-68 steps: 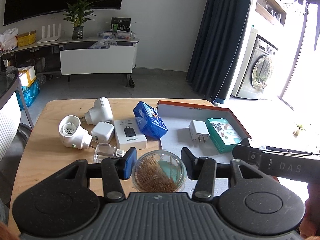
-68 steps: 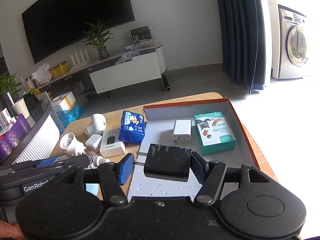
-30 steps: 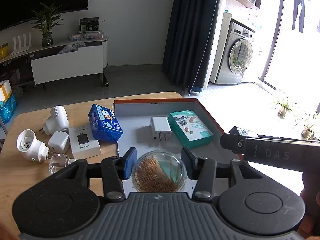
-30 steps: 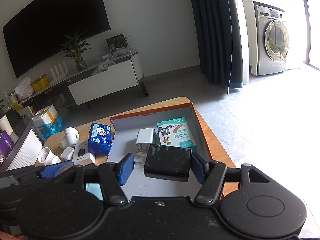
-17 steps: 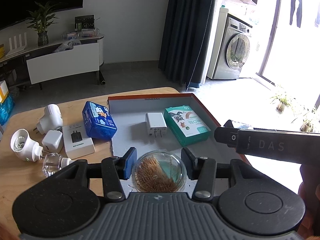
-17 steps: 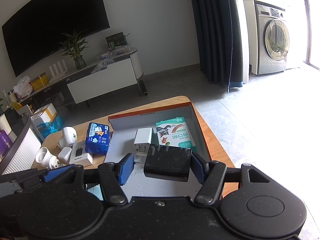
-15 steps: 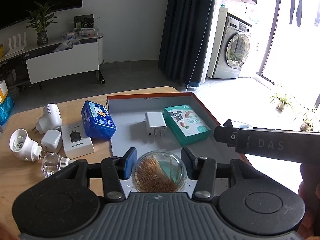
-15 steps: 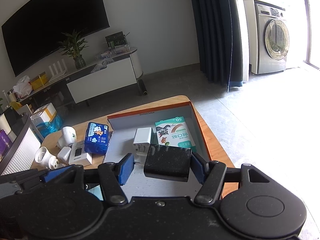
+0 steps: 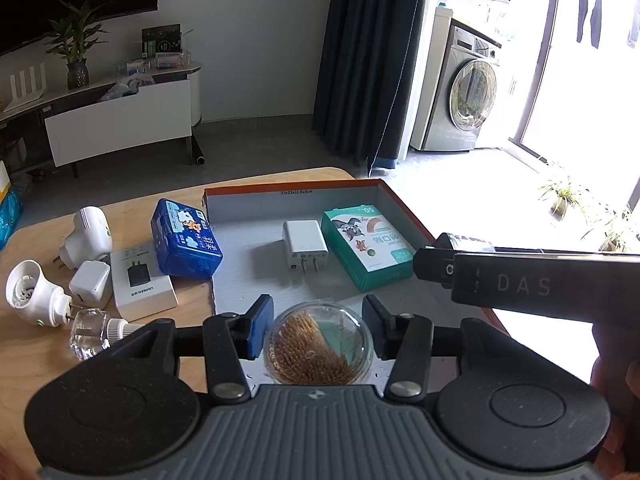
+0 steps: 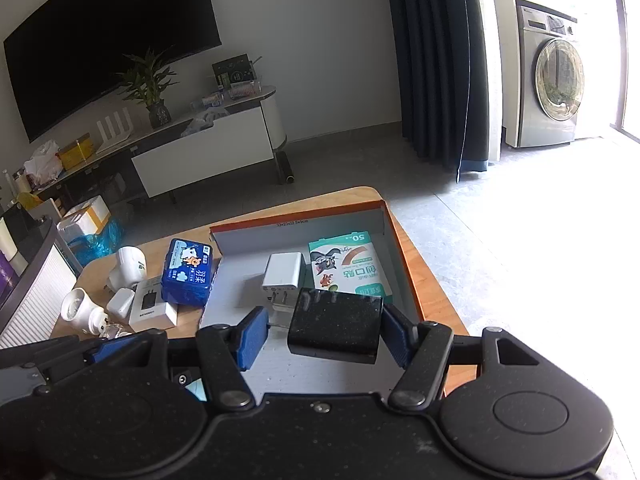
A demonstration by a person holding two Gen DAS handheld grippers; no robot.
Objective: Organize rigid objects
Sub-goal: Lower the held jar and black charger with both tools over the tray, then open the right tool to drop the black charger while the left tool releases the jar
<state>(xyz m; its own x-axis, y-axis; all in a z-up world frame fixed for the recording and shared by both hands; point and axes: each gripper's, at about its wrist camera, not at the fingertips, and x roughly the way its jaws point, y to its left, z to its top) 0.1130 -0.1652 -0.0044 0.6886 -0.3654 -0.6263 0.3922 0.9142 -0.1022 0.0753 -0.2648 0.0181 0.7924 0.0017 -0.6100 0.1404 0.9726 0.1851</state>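
My left gripper [image 9: 318,330] is shut on a clear round toothpick jar [image 9: 319,347], held over the near part of the orange-rimmed box [image 9: 294,189]. My right gripper [image 10: 322,334] has its fingers wide apart; a black block [image 10: 335,330] rests against the right finger with a gap to the left one, over the same box [image 10: 298,216]. In the box lie a white charger [image 9: 304,244] and a green plaster box [image 9: 366,246]. The right gripper's body [image 9: 532,282] crosses the left wrist view at right.
On the wooden table [image 9: 36,356] left of the box lie a blue tissue pack [image 9: 185,244], a white charger carton [image 9: 142,280], white plug-in devices [image 9: 86,232], a small white adapter [image 9: 90,286] and a clear bottle [image 9: 90,332]. The table's right edge [image 10: 440,292] is close.
Both grippers have moved right from the loose items to above the box, each still carrying its object. In the last half second they barely shifted.
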